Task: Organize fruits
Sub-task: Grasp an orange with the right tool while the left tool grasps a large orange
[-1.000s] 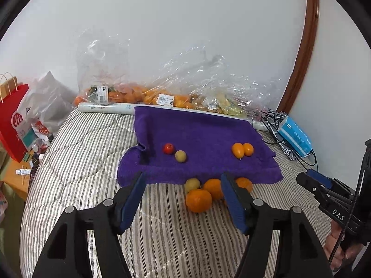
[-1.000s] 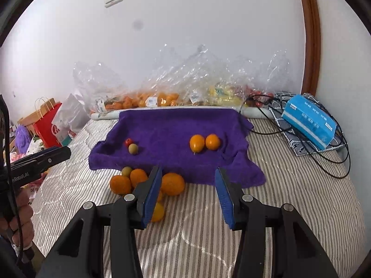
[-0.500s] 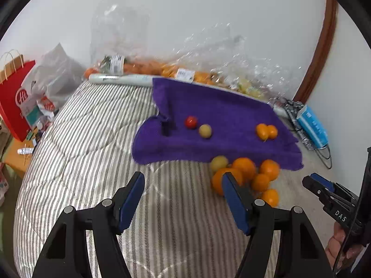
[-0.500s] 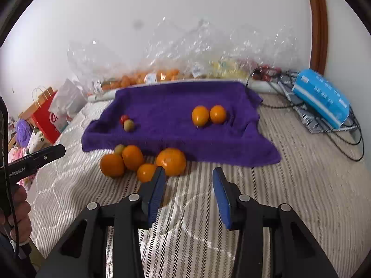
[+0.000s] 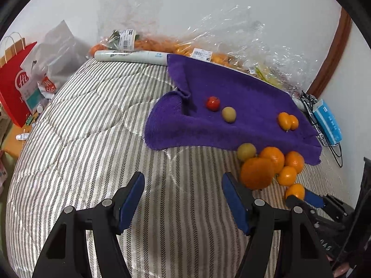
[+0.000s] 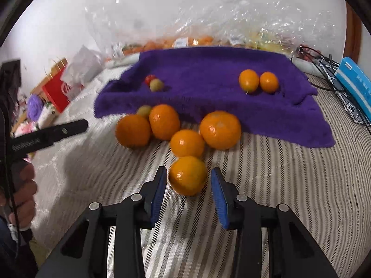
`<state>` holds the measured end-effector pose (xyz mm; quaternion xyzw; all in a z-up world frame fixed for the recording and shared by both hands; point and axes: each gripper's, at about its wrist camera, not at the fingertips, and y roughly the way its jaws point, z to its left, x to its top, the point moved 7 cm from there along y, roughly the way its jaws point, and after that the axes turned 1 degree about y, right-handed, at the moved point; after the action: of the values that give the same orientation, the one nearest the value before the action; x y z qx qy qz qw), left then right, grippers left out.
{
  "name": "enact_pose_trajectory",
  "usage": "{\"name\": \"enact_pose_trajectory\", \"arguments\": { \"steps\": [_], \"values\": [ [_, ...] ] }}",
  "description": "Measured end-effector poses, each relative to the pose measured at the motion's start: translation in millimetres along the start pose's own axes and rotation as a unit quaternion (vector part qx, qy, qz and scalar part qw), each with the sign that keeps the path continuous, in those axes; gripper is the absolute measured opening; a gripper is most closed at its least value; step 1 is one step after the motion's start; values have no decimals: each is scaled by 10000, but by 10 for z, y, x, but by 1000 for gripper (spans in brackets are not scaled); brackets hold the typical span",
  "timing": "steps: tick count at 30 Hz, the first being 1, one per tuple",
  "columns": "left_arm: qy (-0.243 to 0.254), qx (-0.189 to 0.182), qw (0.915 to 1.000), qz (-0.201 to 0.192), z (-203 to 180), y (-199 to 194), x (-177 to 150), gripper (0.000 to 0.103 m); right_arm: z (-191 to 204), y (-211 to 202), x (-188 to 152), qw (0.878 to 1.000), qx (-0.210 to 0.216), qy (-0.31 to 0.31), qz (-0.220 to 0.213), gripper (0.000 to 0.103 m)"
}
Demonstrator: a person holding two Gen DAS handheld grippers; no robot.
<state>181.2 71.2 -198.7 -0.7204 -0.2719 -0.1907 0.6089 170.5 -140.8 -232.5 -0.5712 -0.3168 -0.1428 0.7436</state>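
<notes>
Holding the left gripper (image 5: 183, 180) over a bare stretch of the striped bedcover (image 5: 92, 139), tilting it downward, keeping its jaws wide apart with nothing between them. Lowering the right gripper (image 6: 188, 173) around the nearest small orange (image 6: 187, 176), which is lying on the bedcover at the front of the loose cluster; having just been closing these jaws, bringing the blue pads (image 6: 160, 190) just beside the fruit on either side, with a thin gap showing on each flank, so not yet clamping it. Leaving four more oranges (image 6: 220, 129) bunched just behind it, along the near hem of the purple towel (image 6: 208, 69), with a greenish-yellow fruit (image 6: 144, 110) tucked behind the leftmost two. Keeping four fruits on the towel itself: a red cherry tomato (image 5: 212, 103) touching or nearly touching a small green-yellow fruit (image 5: 228, 114) toward the left, and two small oval orange fruits (image 5: 287, 121) pressing side by side toward the right, well apart from the first pair. Backing the towel with crumpled clear plastic bags (image 5: 208, 46) of orange produce against the wall. Showing a blue box (image 5: 328, 125) lying among black cables at the bedcover's right edge, and a red paper bag (image 5: 11, 88) standing off its left side.
</notes>
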Motion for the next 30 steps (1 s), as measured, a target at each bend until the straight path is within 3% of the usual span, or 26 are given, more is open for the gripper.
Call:
{"name": "enact_pose_trajectory", "arguments": {
  "steps": [9,16,23,27,30],
  "values": [
    [152,-521,9985,84,-174,89,-104,67,-84,-56,-23,9996,-167,-173,-175,35],
    [449,-1110,9928,105,-635,128,-106,67,-535,-242,-48,9967,-697,-87,-404,35],
    [578,-988,9931,256,-895,350,-33,65,-846,-361,-1,9935,-932,143,-643,35],
    [527,-980,9929,427,-944,446,-46,44,-862,-345,-6,9947,-804,193,-616,35],
    [540,-1024,9922,456,-936,451,-50,41,-858,-334,-7,9949,-793,193,-598,35]
  ]
}}
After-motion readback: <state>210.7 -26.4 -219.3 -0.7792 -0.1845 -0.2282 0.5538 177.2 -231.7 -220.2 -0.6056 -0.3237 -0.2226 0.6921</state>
